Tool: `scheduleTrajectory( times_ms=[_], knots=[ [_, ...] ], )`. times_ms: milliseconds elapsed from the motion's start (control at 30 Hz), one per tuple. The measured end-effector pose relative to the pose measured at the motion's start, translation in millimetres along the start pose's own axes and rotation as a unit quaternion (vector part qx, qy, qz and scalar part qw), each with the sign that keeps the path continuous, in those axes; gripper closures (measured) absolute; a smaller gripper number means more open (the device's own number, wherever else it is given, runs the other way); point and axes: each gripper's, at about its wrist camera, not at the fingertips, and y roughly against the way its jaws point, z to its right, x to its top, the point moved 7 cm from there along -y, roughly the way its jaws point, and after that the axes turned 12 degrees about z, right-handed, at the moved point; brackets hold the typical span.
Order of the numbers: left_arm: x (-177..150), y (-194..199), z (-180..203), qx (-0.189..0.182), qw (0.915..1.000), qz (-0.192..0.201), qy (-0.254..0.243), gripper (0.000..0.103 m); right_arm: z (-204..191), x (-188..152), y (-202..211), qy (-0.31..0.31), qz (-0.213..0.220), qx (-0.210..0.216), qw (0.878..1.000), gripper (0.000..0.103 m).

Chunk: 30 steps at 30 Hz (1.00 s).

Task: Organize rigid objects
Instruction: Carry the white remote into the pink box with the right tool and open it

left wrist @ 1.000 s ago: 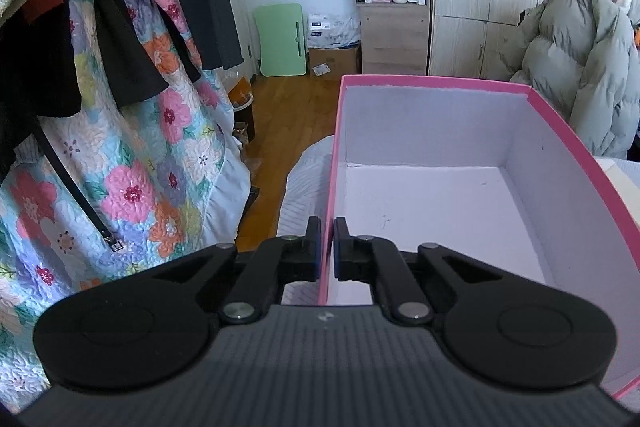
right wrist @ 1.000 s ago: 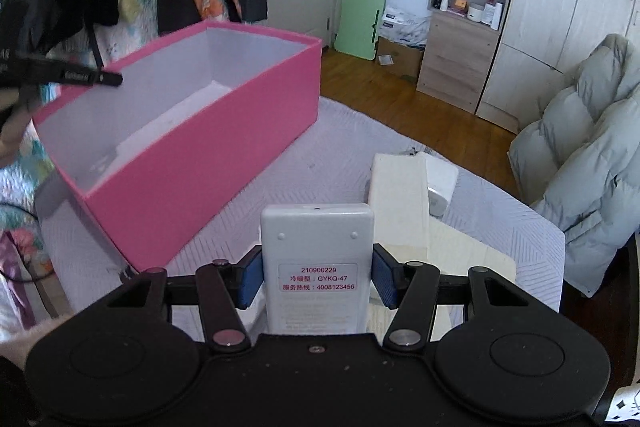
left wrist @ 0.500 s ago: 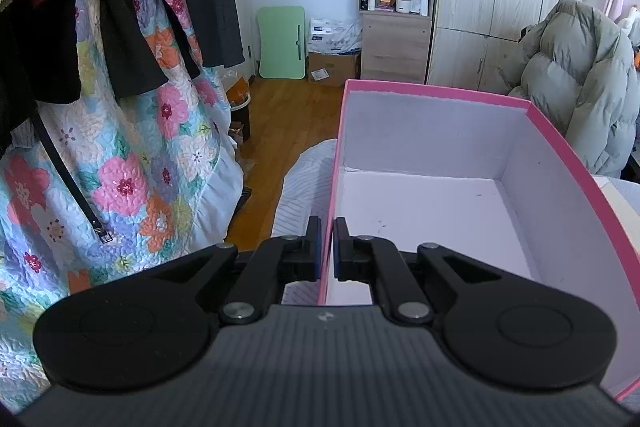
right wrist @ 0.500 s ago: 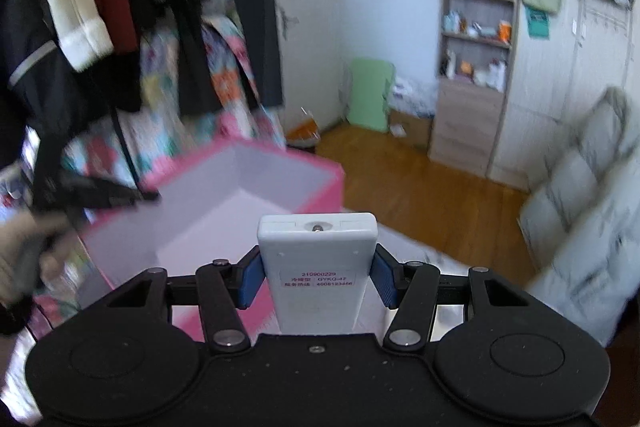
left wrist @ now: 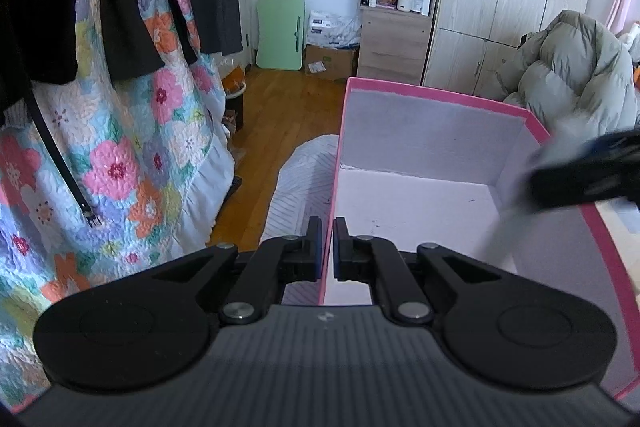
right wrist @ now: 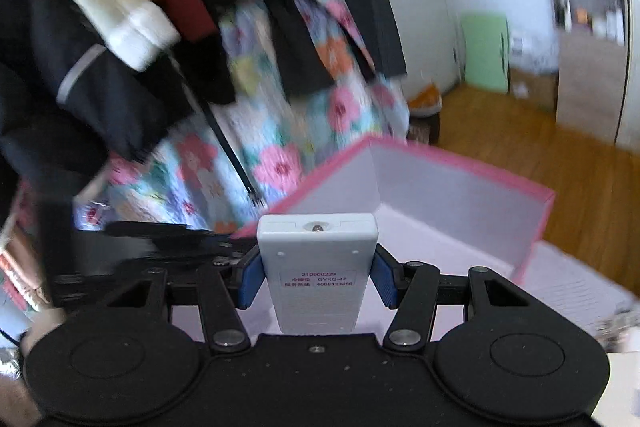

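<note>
Remote control [right wrist: 317, 273]: white, label up, pinched between the right gripper [right wrist: 316, 273] pads, above the pink box [right wrist: 460, 195] at 12 o'clock.
Left gripper [left wrist: 327, 247]: clamped on the box's near wall.
Room: floral quilt [left wrist: 120, 155] at 9 o'clock, wooden floor [left wrist: 280, 115] beyond.

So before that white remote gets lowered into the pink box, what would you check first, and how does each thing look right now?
1. Right hand-held gripper firmly clamps the white remote: ok, a blue pad on each side.
2. Left hand-held gripper steadies the pink box: ok, shut on the near wall.
3. Box floor free: ok in the visible part.
4. Remote over the opening: ok, apparently above the box interior.
5. Clearance between the two grippers: cannot tell, the picture is blurred.
</note>
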Motion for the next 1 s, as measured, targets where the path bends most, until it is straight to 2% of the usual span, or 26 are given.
scheduleTrajectory(
  times_ms=[133,200,267,567,667,800,900,1000],
  knots=[
    [-0.6,-1.6,2.0,0.002,0.9999,0.000,-0.011,0.098,7.1,-11.6,-33.1,-0.027,-0.019,0.023,0.999,0.042],
    [-1.1,-1.2,2.2,0.000,0.9999,0.002,-0.010,0.098,4.9,-15.8,-38.4,-0.014,-0.025,0.022,0.999,0.042],
    [-1.4,-1.2,1.9,-0.003,1.0000,0.003,-0.007,0.098,2.5,-26.1,-37.0,0.007,-0.050,0.011,0.999,0.042],
    [-2.4,-0.4,4.2,0.000,0.9999,0.006,-0.015,0.098,0.4,-41.8,-4.4,0.063,-0.114,0.033,0.991,0.042],
    [-2.4,0.0,5.9,0.000,0.9998,0.006,-0.018,0.098,-3.2,-46.2,-0.2,0.079,-0.117,0.043,0.989,0.042],
    [-2.2,0.5,8.6,0.002,0.9997,0.007,-0.025,0.098,-11.1,-49.7,-1.9,0.088,-0.115,0.083,0.986,0.042],
    [-1.6,0.9,12.4,0.007,0.9992,0.008,-0.039,0.098,-18.3,-49.1,-4.4,0.119,-0.116,0.096,0.981,0.042],
    [-0.7,0.8,16.0,0.011,0.9985,0.009,-0.053,0.098,-22.4,-54.1,-8.4,0.153,-0.141,0.096,0.973,0.042]
  ],
)
